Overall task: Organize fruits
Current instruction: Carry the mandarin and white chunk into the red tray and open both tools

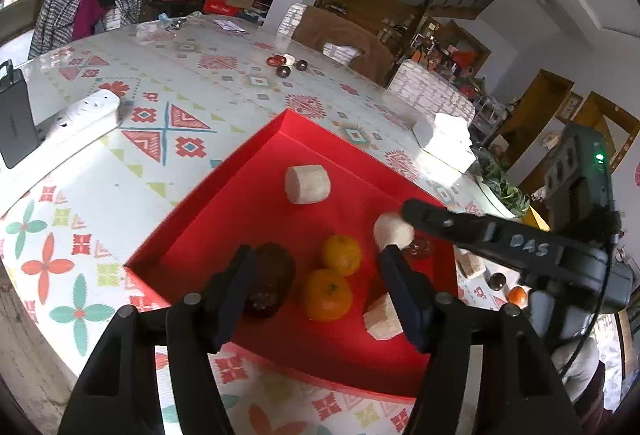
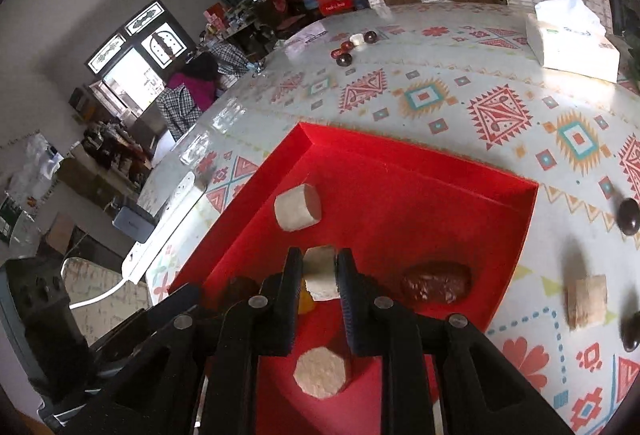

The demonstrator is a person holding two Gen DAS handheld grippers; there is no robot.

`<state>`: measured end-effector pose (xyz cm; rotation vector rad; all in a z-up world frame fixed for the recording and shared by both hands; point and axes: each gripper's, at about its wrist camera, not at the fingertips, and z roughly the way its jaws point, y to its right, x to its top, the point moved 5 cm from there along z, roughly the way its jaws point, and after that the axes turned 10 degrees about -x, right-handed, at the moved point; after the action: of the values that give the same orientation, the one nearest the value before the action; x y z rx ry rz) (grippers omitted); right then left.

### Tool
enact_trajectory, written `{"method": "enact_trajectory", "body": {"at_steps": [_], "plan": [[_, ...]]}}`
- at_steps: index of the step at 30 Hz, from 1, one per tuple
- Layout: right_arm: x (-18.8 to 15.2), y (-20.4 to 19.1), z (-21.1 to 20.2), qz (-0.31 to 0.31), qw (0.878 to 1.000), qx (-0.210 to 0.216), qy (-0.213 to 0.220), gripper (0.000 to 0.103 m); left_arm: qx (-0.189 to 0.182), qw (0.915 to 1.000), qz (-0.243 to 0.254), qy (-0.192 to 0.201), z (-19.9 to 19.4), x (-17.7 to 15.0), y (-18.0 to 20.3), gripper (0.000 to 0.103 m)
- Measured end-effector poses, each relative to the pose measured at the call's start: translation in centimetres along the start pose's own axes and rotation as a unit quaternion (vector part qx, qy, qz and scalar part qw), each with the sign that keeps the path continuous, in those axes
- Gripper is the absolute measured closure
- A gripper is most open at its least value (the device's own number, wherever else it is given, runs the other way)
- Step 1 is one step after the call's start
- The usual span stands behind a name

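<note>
The right gripper [image 2: 319,277] hangs over the red tray [image 2: 440,171], its fingers [image 2: 291,275] narrowed onto a pale cylindrical fruit piece [image 2: 320,271] pinched between them. From the left wrist view the same piece [image 1: 394,231] shows at the tip of the right gripper [image 1: 404,225], above the tray's right part. The left gripper [image 1: 316,271] hovers over the tray's near side with its fingers [image 1: 236,287] spread wide and holding nothing. Between them on the tray floor lie two oranges [image 1: 334,275], with a dark reddish fruit [image 1: 270,283] beside the left finger, a pale chunk [image 1: 382,317] by the right finger, and another pale cylinder [image 1: 307,183] farther back. On the patterned counter [image 2: 460,99] right of the tray rests one more pale piece [image 2: 586,299], near two dark round fruits [image 2: 629,215], and a tissue box [image 2: 572,43] sits farther off.
</note>
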<state>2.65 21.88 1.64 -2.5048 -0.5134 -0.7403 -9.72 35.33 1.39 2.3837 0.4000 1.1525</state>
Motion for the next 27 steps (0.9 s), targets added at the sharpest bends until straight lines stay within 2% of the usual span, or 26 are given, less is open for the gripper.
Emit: {"method": "enact_trajectory", "body": {"at_steps": [7, 9, 12, 16, 22, 24, 27], "plan": [[0.6, 2.8, -4.9, 0.028, 0.999, 0.001, 0.046, 0.075, 0.001, 1.0, 0.0, 0.003, -0.3, 0.2, 0.4, 0.035], [0.1, 4.7, -7.2, 0.04, 0.997, -0.01, 0.066, 0.065, 0.0, 1.0, 0.007, 0.002, -0.4, 0.2, 1.0, 0.034], [-1.0, 7.9, -10.3, 0.05, 0.994, -0.042, 0.092, 0.063, 0.0, 0.9997, 0.023, 0.0, -0.3, 0.2, 2.2, 0.031], [-3.5, 14.4, -14.7, 0.083, 0.983, -0.111, 0.117, 0.063, -0.004, 0.9988, 0.049, -0.003, -0.3, -0.1, 4.4, 0.027], [-7.9, 23.1, -18.9, 0.143, 0.965, -0.19, 0.112, 0.062, -0.023, 0.9959, 0.082, -0.029, 1.4, -1.5, 8.2, 0.026], [-8.9, 25.1, -19.3, 0.156, 0.962, -0.2, 0.104, 0.062, -0.031, 0.9942, 0.095, -0.039, 2.0, -2.2, 9.6, 0.026], [-9.7, 26.0, -18.6, 0.155, 0.964, -0.196, 0.085, 0.062, -0.042, 0.9912, 0.112, -0.057, 3.3, -3.2, 11.8, 0.026]]}}
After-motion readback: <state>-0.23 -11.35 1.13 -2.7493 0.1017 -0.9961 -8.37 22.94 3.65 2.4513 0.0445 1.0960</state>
